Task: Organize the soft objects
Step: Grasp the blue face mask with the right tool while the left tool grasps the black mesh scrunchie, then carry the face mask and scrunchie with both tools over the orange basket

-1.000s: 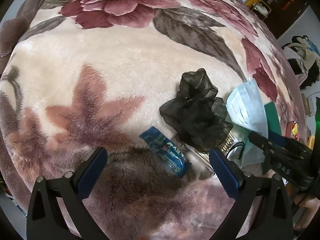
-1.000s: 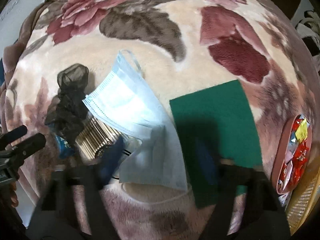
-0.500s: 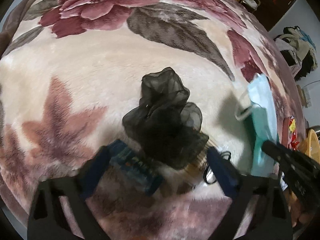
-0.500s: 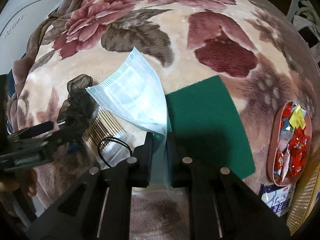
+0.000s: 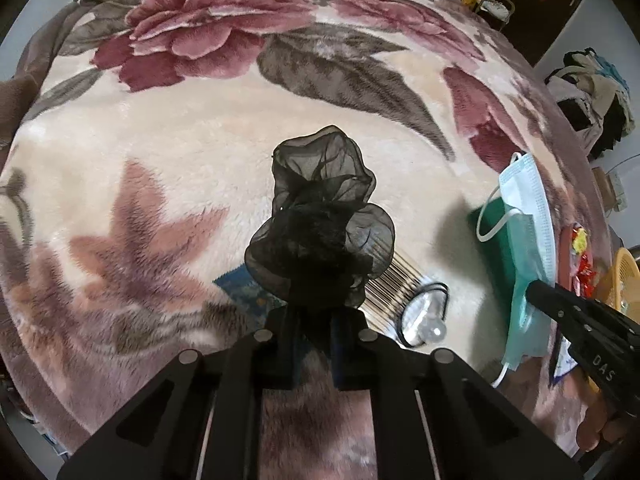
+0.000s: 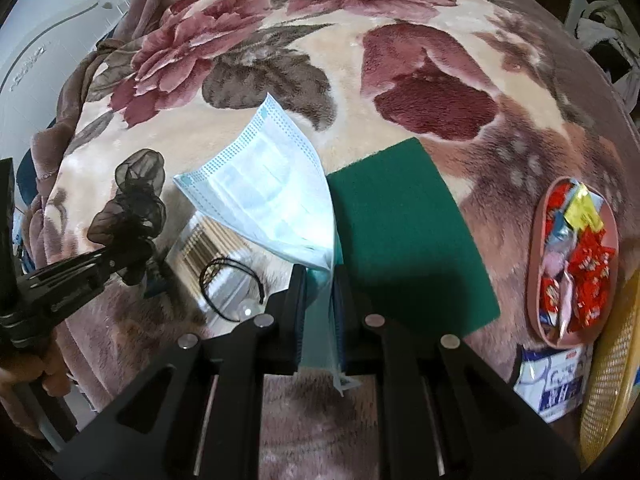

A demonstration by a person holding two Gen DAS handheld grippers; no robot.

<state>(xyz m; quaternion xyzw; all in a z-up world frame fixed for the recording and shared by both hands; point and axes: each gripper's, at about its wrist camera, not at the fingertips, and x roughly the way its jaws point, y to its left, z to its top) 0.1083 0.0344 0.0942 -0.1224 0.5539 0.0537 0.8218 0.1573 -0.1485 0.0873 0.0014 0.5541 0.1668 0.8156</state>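
A black sheer scrunchie (image 5: 320, 216) is pinched at its lower edge by my left gripper (image 5: 314, 312), which is shut on it and holds it just above the floral blanket (image 5: 160, 160). In the right wrist view the same scrunchie (image 6: 132, 200) sticks up from the left gripper (image 6: 132, 256) at the left. My right gripper (image 6: 320, 280) is shut on a corner of a light blue face mask (image 6: 264, 196), which fans upward off the bed. The mask (image 5: 528, 220) hangs at the right of the left wrist view. A green cloth (image 6: 404, 240) lies flat beside it.
A clear pack of thin wooden sticks (image 5: 392, 284), a black hair tie (image 6: 228, 276) and a blue wrapper (image 5: 240, 292) lie under the scrunchie. At the right edge of the bed are a pink dish of sweets (image 6: 576, 256), a tissue pack (image 6: 556, 380) and a yellow basket (image 6: 612, 360).
My left gripper came forward over the scrunchie, went from wide open to shut on it and raised it. My right gripper closed on the mask and lifted it off the green cloth.
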